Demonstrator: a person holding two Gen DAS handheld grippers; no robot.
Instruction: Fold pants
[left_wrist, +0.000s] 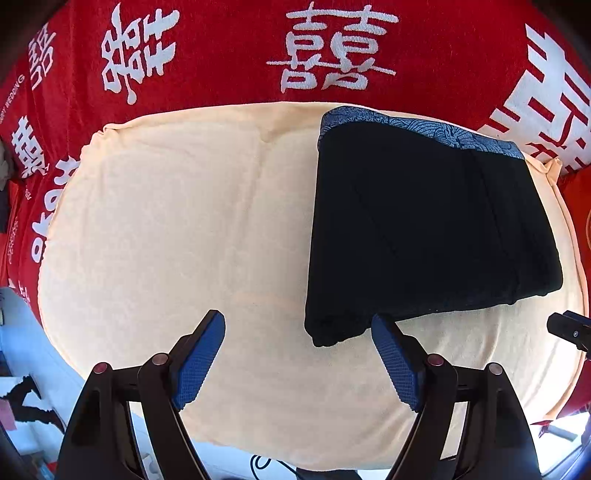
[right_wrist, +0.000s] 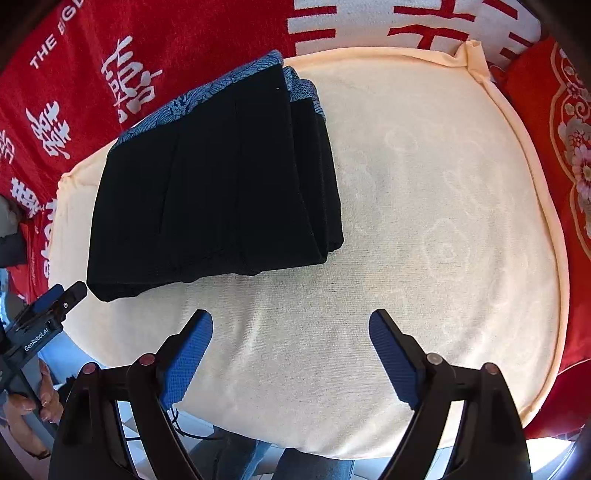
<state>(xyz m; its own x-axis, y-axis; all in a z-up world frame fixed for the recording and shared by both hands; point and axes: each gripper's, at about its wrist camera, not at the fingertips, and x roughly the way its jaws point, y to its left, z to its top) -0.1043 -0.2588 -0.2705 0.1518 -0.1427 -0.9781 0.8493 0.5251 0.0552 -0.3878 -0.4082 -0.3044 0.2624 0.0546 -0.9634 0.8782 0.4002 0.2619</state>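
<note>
The black pants (left_wrist: 417, 225) lie folded into a compact stack on the cream towel (left_wrist: 177, 229), with a blue patterned waistband along the far edge. In the right wrist view the pants (right_wrist: 218, 192) sit at the left of the towel (right_wrist: 424, 221). My left gripper (left_wrist: 299, 325) is open and empty, its right finger close to the stack's near corner. My right gripper (right_wrist: 291, 325) is open and empty over bare towel, to the right of the stack. The left gripper's tip (right_wrist: 62, 295) shows at the left edge of the right wrist view.
A red blanket with white characters (left_wrist: 221, 55) lies under and behind the towel. A red embroidered cushion (right_wrist: 561, 147) is at the right. The towel's front edge hangs near the floor below my grippers.
</note>
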